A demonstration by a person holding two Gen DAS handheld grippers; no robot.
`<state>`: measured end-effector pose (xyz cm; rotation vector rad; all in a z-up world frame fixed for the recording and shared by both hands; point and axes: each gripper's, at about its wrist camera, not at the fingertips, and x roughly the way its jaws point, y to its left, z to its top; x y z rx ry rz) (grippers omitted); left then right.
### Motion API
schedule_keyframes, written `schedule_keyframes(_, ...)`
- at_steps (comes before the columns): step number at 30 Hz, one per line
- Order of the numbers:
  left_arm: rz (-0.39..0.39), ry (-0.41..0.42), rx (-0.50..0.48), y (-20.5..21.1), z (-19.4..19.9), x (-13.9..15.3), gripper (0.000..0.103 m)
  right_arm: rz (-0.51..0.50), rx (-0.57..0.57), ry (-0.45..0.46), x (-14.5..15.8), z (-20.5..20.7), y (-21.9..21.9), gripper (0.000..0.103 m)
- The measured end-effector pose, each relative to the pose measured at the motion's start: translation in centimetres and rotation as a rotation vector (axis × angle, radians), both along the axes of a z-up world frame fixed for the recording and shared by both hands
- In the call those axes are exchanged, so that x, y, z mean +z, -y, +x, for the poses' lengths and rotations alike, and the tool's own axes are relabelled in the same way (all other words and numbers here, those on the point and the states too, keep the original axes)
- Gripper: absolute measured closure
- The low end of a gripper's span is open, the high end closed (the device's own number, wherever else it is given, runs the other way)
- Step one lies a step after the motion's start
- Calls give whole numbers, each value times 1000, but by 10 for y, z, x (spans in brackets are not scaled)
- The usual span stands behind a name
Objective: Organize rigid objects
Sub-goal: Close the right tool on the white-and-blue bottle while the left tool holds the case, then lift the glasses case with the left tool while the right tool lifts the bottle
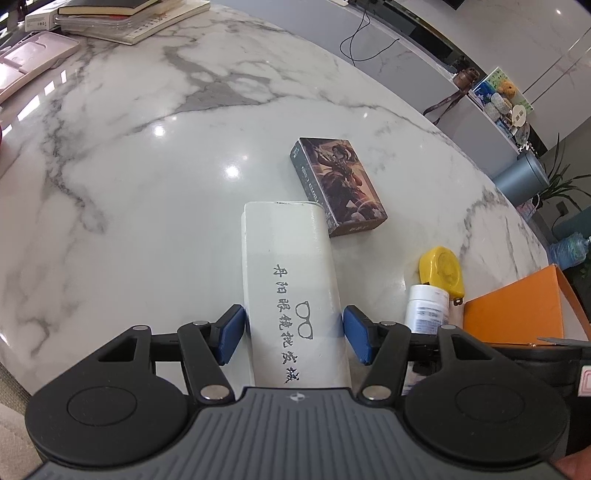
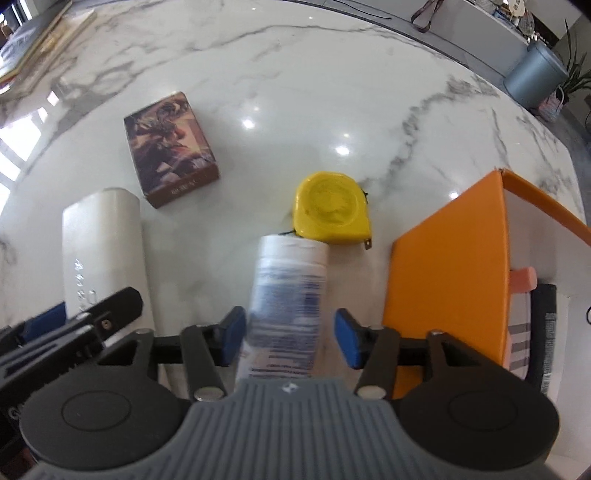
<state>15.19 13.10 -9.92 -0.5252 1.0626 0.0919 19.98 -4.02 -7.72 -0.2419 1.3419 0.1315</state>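
While clamping the white case (image 1: 288,258) at lower centre with the left gripper (image 1: 293,332), straddling the blurred bottle (image 2: 288,288) with the right gripper (image 2: 290,332), pads released, right pad clear of it. Beyond, mid-frame on the marble table (image 2: 295,74): yellow tape measure (image 2: 330,208); at right, orange box (image 2: 443,277). Farther up left, card box (image 2: 170,147).

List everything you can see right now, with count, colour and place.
case: 1, white, in left claw
card box: 1, brown, on table beyond case
bottle: 1, white, blue label, between right claw pads
tape measure: 1, yellow, beyond bottle
orange box: 1, table's right edge
books: stack, far left
bin: 1, blue-grey, floor
table: 1, white marble
left claw: black, blue pads, gripping case
right claw: same, open around bottle
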Motion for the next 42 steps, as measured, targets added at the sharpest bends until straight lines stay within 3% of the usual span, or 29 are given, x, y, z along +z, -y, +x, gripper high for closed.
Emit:
schedule_keyframes(15, 121, 0, -38, 14, 4, -1, 31, 89, 19, 8, -11, -2, 18, 54)
schedule_keyframes(23, 83, 26, -45, 12, 1, 4, 36, 78, 101, 101, 7, -15, 16, 55)
schedule_keyframes(34, 62, 118, -56, 16, -14, 37, 36, 196, 144, 192, 37, -39, 26, 57)
schedule_keyframes(35, 54, 123, -51, 15, -16, 40, 37, 210, 142, 198, 40, -40, 27, 62)
schedule_keyframes(36, 46, 130, -46, 13, -17, 43, 37, 230, 132, 204, 44, -41, 28, 94)
schedule_keyframes(37, 40, 136, -43, 13, -18, 47, 37, 258, 119, 210, 49, -41, 30, 103)
schedule_keyframes(42, 44, 139, -47, 18, -16, 58, 37, 260, 110, 211, 56, -42, 31, 103)
